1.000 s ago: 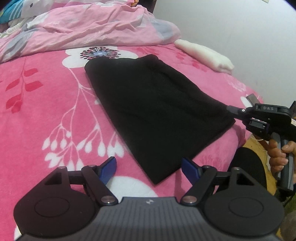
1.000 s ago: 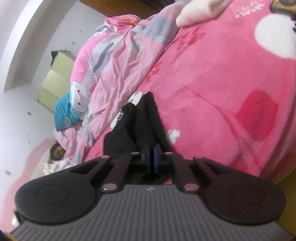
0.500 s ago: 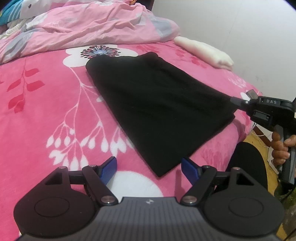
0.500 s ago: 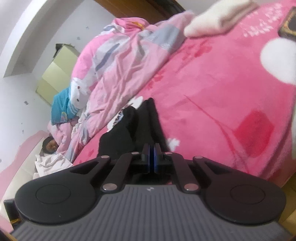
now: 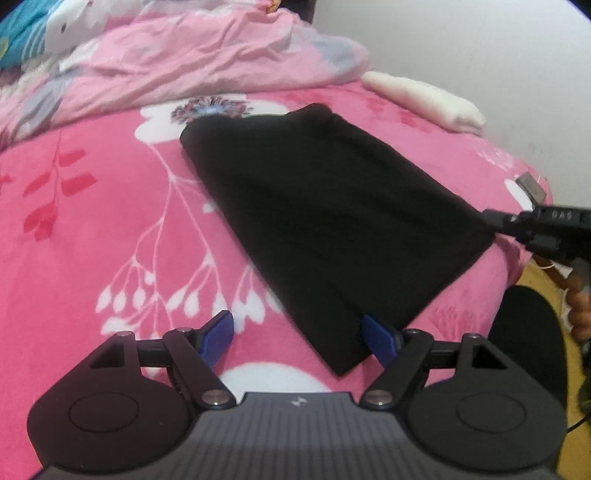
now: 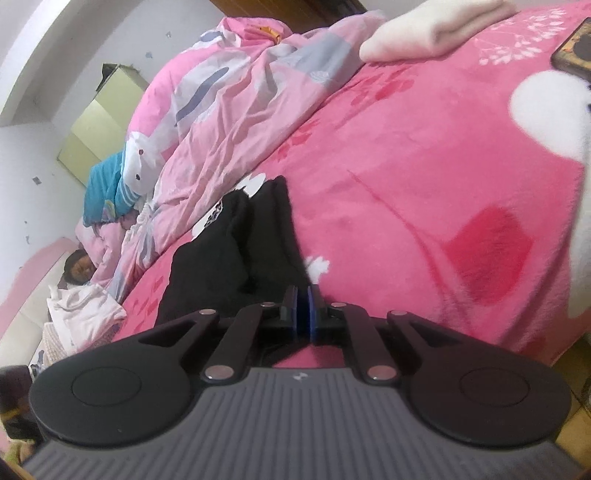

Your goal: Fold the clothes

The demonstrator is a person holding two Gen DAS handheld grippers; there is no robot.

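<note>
Evidently to keep it taut for the fold, the right gripper (image 6: 303,308) has its jaws pinched on the black garment (image 5: 332,218) at its 3 o'clock corner on the pink bed (image 5: 92,229), while the left gripper (image 5: 299,334), jaws wide, straddles the 6 o'clock corner.

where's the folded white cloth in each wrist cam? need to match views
Left wrist: folded white fabric bundle sits upper right, by the wall, beyond the flat black garment.
Right wrist: same bundle at the top edge, right of centre.
Shared landmark: crumpled pink quilt, heaped beside the bundle in both views.
</note>
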